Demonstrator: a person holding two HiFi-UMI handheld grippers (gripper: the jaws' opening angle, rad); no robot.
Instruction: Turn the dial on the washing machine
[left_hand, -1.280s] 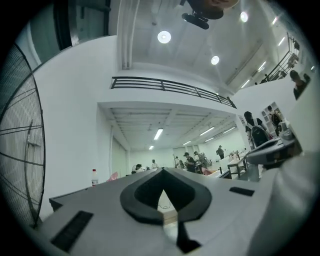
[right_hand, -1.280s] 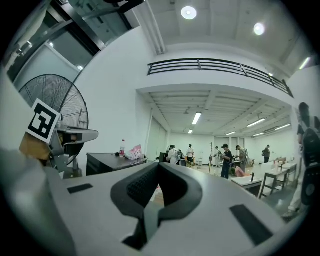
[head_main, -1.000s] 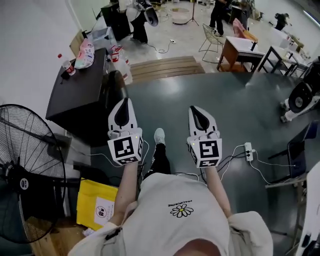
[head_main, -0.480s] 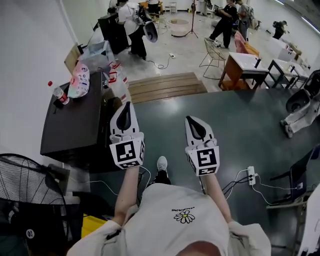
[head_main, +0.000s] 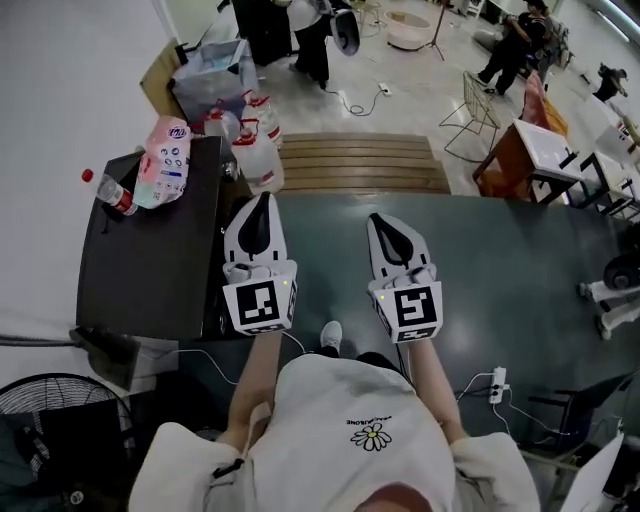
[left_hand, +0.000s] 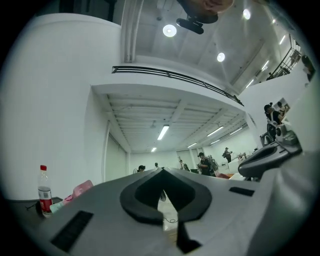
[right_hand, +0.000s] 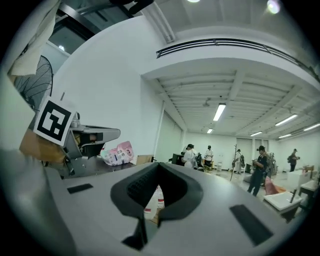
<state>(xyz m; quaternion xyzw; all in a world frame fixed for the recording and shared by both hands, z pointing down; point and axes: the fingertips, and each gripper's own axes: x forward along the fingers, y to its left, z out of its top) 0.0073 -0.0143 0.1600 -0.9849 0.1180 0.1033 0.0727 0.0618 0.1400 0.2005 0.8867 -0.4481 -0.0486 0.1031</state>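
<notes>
No washing machine or dial shows in any view. In the head view my left gripper (head_main: 262, 198) and my right gripper (head_main: 384, 219) are held side by side in front of the person, over the dark green floor (head_main: 500, 250), both pointing ahead. Each has its jaws together with nothing between them. The left gripper view shows its shut tips (left_hand: 161, 170) against a bright hall. The right gripper view shows its shut tips (right_hand: 159, 165), with the left gripper (right_hand: 87, 135) beside them.
A dark table (head_main: 150, 260) stands close on the left, with a pink bag (head_main: 165, 160) and a red-capped bottle (head_main: 108, 192) on it. Plastic jugs (head_main: 258, 150) and a wooden step (head_main: 355, 162) lie ahead. A fan (head_main: 50, 430) is at lower left, a power strip (head_main: 497, 385) at right, and people far ahead.
The person has walked forward: the table, jugs and wooden step have come nearer and the fan has slid to the lower left corner. Both grippers keep the same shut pose.
</notes>
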